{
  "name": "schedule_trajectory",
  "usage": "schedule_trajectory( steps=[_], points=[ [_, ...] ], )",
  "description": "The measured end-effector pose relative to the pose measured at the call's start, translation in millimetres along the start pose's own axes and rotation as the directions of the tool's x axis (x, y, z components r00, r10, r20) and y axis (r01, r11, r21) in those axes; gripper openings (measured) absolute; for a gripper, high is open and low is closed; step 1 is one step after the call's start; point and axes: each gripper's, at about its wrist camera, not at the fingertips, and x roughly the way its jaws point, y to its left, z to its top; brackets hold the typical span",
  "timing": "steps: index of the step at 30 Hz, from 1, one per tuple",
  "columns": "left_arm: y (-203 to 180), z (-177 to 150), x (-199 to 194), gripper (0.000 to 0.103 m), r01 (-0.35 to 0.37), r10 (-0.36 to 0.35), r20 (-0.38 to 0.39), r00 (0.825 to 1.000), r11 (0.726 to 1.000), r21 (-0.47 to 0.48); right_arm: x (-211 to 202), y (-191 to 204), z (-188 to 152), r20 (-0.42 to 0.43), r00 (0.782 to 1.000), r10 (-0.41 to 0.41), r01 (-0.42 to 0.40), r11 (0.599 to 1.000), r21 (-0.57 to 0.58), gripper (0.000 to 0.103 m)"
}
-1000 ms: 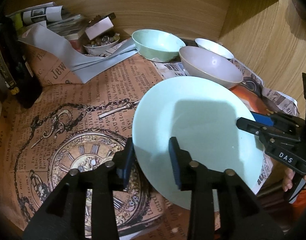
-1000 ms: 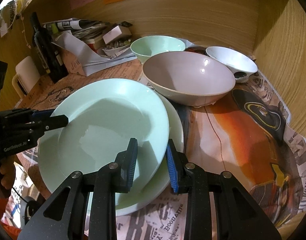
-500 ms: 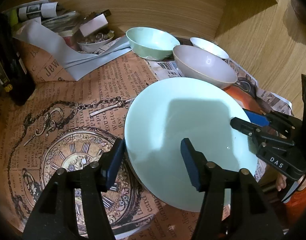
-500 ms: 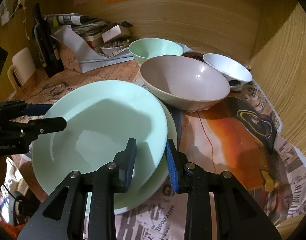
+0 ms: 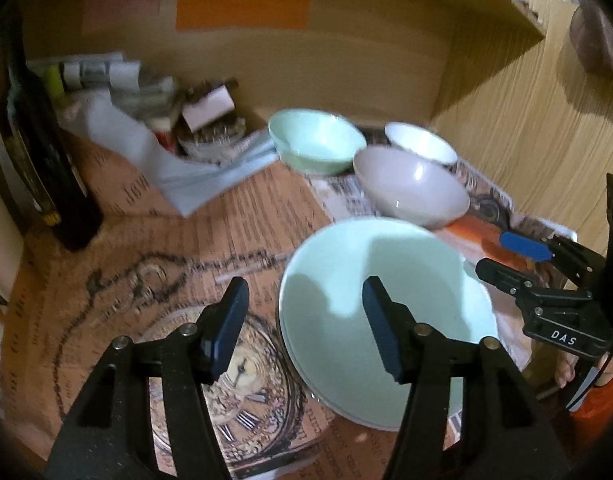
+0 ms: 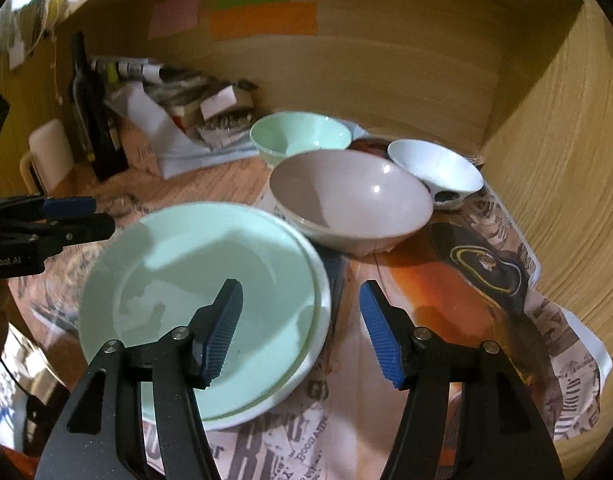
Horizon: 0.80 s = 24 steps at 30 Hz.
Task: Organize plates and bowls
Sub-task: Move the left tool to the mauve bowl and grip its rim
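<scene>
A pale green plate lies stacked on a white plate on the paper-covered table. Behind them stand a large grey bowl, a green bowl and a small white bowl. My left gripper is open and empty above the plate's left rim. My right gripper is open and empty above the stack's right rim. Each gripper shows in the other's view, the right one and the left one.
A dark bottle stands at the left. Papers, a small box and clutter fill the back left. A white mug sits by the bottle. Wooden walls close the back and right.
Both grippers have opened and let go of the green plate, which now rests on the white plate. Both have lifted and pulled back a little.
</scene>
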Motion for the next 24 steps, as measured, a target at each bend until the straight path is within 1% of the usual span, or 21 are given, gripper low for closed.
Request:
schedule_trajectory(
  steps=[5, 6, 8, 9, 11, 14, 17, 20, 24],
  points=[
    [-8, 19, -18, 0.068, -0.026, 0.023, 0.094, 0.995, 0.999, 0.032, -14, -10, 13, 0.061, 0.998, 0.012, -0.015, 0.999, 0.047, 0.058],
    [-10, 24, -21, 0.070, -0.029, 0.024, 0.113, 0.993, 0.999, 0.038, -16, -12, 16, 0.075, 0.997, 0.012, -0.016, 0.998, 0.054, 0.058],
    [-15, 34, -22, 0.079, -0.028, 0.020, 0.142, 0.990, 0.998, 0.049, -21, -19, 22, 0.106, 0.994, 0.010, -0.018, 0.997, 0.074, 0.063],
    [-18, 40, -22, 0.081, -0.026, 0.016, 0.161, 0.987, 0.998, 0.056, -24, -22, 25, 0.121, 0.993, 0.008, -0.018, 0.996, 0.084, 0.065],
    [-22, 47, -21, 0.086, -0.025, 0.012, 0.182, 0.983, 0.997, 0.070, -26, -29, 31, 0.149, 0.989, 0.002, -0.018, 0.995, 0.102, 0.065],
    [-30, 60, -12, 0.089, -0.034, 0.013, 0.203, 0.979, 0.994, 0.100, -25, -37, 40, 0.171, 0.985, -0.005, -0.016, 0.992, 0.122, 0.066],
    [-36, 71, 3, 0.090, -0.025, -0.001, 0.193, 0.981, 0.991, 0.131, -16, -47, 48, 0.176, 0.984, -0.007, -0.020, 0.989, 0.148, 0.067],
    [-40, 82, 24, 0.090, -0.003, -0.019, 0.150, 0.989, 0.989, 0.146, -5, -55, 53, 0.167, 0.986, -0.008, -0.021, 0.985, 0.170, 0.067],
    [-43, 93, 57, 0.090, 0.030, -0.041, 0.071, 0.997, 0.989, 0.146, 14, -69, 57, 0.142, 0.990, 0.001, -0.032, 0.976, 0.215, 0.067]
  ],
)
